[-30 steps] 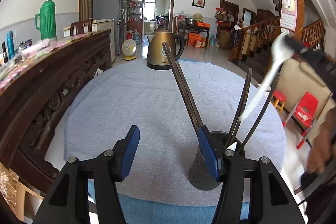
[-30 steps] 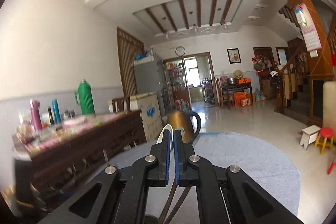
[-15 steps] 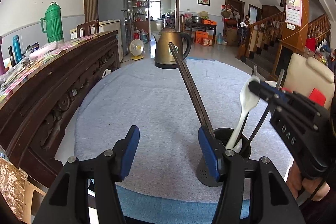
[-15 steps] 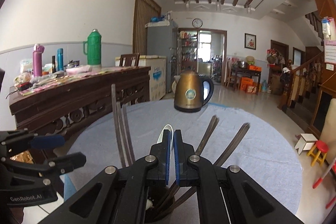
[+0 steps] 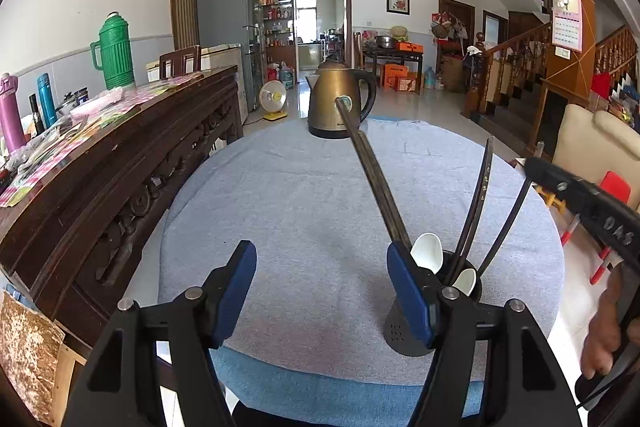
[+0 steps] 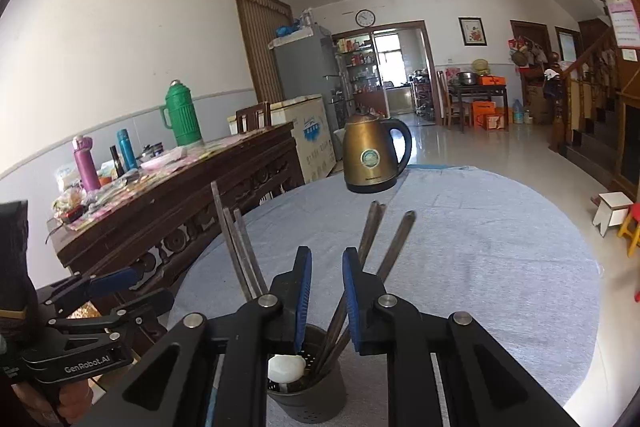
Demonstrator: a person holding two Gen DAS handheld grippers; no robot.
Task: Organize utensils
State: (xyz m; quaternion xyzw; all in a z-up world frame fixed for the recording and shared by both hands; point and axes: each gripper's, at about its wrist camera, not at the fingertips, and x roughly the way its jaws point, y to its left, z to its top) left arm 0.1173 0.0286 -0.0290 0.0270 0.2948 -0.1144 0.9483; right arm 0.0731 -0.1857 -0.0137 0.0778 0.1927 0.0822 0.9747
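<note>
Your right gripper (image 6: pixel 326 301) is parting its jaws just above the dark holder (image 6: pixel 308 393) at lower centre, nothing between them, the white spoon (image 6: pixel 286 367) sitting inside among the chopsticks (image 6: pixel 372 243). Your left gripper (image 5: pixel 320 291) is spreading wide and empty beside the holder, leaving grey cloth (image 5: pixel 280 195) free ahead.

both grippers: black angular frames, silver pivot screws, blue finger pads; left gripper (image 5: pixel 320 291) body reads "GenRobot.AI" lower left of right-wrist view, right gripper (image 6: pixel 325 301) shows "DAS" lettering at right edge of left-wrist view
</note>
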